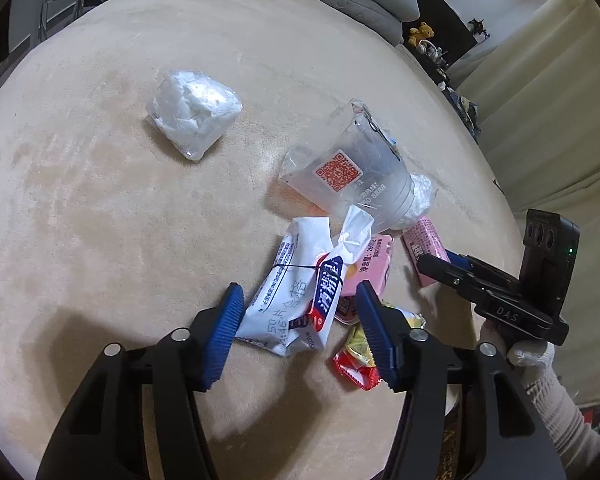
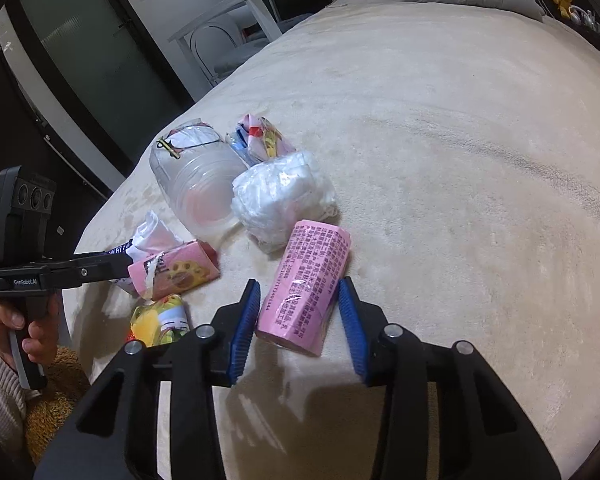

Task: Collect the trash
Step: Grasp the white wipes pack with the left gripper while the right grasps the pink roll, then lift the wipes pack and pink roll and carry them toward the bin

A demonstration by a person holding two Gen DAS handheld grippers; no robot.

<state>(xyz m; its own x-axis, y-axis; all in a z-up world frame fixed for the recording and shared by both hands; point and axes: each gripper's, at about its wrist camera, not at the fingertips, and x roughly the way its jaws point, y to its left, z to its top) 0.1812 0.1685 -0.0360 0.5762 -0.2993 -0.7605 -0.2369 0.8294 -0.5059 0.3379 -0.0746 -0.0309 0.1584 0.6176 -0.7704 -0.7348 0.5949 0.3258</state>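
Blue ribbed pads of the left gripper [image 1: 298,320] stand wide apart, straddling a white wipes packet [image 1: 290,300] with blue and red print that lies on the beige blanket [image 1: 100,200]. Neither pad touches it yet, as far as can be told. Just beyond it sit a pink carton [image 1: 370,270], a red and yellow wrapper [image 1: 358,356] under the right-hand pad, and a clear plastic cup [image 1: 364,176] tipped on its side. A white crumpled bag [image 1: 196,110] lies well apart, farther up the blanket. To close well here, the pads should come down level on the packet's long sides, clear of the wrapper, so only one piece lifts.

From the right wrist, the right gripper [image 2: 300,320] is also open wide, its pads on either side of a pink roll [image 2: 306,286] with printed text, not yet pinching it. A white plastic wad [image 2: 284,196] and the clear cup lie just past the roll's far end; the other gripper is near the carton at the left. Squeezing across the roll's middle, gently, should keep it from squirting forward. No bin or bag for the trash shows in either view.
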